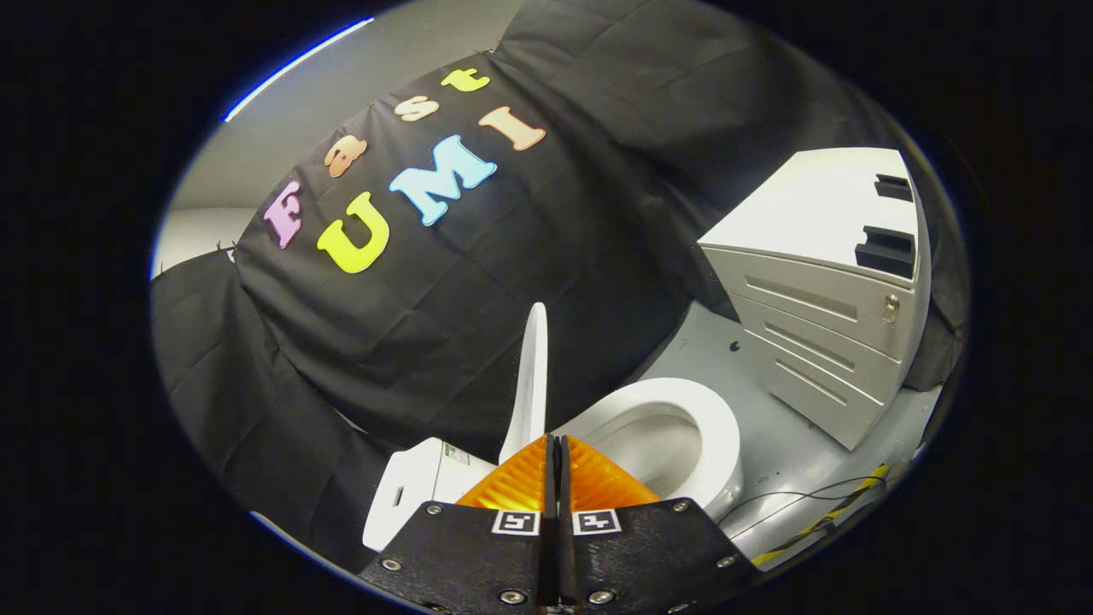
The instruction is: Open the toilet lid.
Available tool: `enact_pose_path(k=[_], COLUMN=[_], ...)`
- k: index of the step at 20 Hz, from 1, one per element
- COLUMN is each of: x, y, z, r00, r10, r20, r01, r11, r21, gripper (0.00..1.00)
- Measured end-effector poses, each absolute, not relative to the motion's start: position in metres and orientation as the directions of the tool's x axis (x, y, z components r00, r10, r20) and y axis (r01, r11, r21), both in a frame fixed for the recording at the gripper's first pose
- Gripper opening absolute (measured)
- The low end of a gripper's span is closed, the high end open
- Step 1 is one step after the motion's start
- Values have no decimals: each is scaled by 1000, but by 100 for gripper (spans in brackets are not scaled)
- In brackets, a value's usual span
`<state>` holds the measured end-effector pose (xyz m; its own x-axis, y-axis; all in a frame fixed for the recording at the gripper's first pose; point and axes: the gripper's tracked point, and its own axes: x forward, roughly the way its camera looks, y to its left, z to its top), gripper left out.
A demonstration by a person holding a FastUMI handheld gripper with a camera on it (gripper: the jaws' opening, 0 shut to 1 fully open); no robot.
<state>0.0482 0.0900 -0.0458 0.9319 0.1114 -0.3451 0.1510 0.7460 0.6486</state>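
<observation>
Jaws of the gripper [556,444] pressed together, holding nothing, just beneath the upright toilet lid [531,376].

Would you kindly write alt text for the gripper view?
The toilet lid stands raised, edge-on, just ahead of the closed orange fingers of the gripper, with the open bowl beside it. A grey drawer cabinet stands beyond on the floor.

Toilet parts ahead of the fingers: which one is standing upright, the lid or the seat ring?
The lid. It rises edge-on just beyond the shut gripper, while the seat ring lies flat around the open bowl beside it.
</observation>
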Motion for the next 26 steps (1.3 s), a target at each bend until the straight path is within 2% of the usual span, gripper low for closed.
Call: enact_pose_path(k=[8, 12, 26], x=[47, 50, 47], y=[110, 130, 188], z=[-20, 1, 41], r00=[946, 962, 980], r10=[95, 103, 65], r20=[-311, -254, -189], r01=[110, 54, 9], r11=[806, 838, 929], r21=[582, 543, 369], gripper=[0, 0, 0])
